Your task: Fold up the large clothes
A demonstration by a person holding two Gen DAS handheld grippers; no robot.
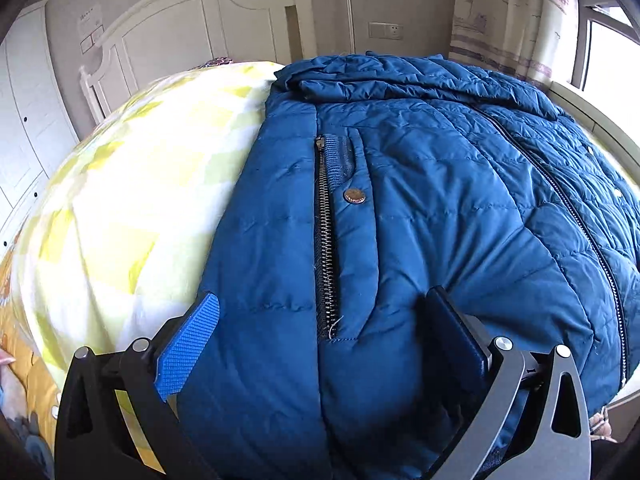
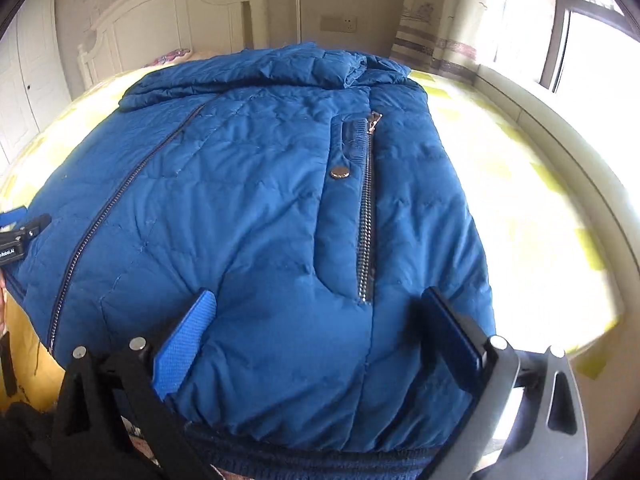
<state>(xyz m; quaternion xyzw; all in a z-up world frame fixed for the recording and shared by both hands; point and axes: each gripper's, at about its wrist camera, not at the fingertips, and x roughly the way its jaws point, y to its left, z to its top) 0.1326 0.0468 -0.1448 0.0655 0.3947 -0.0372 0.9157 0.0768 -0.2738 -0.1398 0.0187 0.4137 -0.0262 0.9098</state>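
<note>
Jacket (image 2: 248, 216): blue quilted puffer, laid front-up across the bed, collar end toward the headboard, hem nearest the two grippers.
Main zip (image 2: 100, 216): closed, running the length of the front from hem to collar.
Pocket zips: one on each side panel, the left-hand one (image 1: 326, 240) and the right-hand one (image 2: 366, 216), both with metal teeth showing.
Snaps: a round copper-coloured one beside each pocket zip (image 1: 355, 196); its rim carries tiny embossed lettering, too small to read.
Hem (image 2: 320, 460): dark ribbed band, seen under the right gripper.
Left gripper (image 1: 320, 316): at the jacket's left hem corner, fingers spread wide, the fabric bulging up between them; blue ridged pad (image 1: 188, 348) at the jacket's outer edge, not pinching.
Right gripper (image 2: 320, 308): at the right hem side, fingers likewise wide apart over the cloth, nothing clamped.
Writing: the left gripper's body, at the left edge of the right wrist view, bears a small white label ending "Robot.AI"; the start is cut off.
Bed (image 1: 132, 208): yellow-and-white patterned sheet under the jacket.
Headboard (image 2: 172, 20): white, panelled.
Wall: a pale switch plate (image 1: 386, 31).
Curtain (image 1: 512, 16): pale, printed, beside the window (image 2: 596, 64).
</note>
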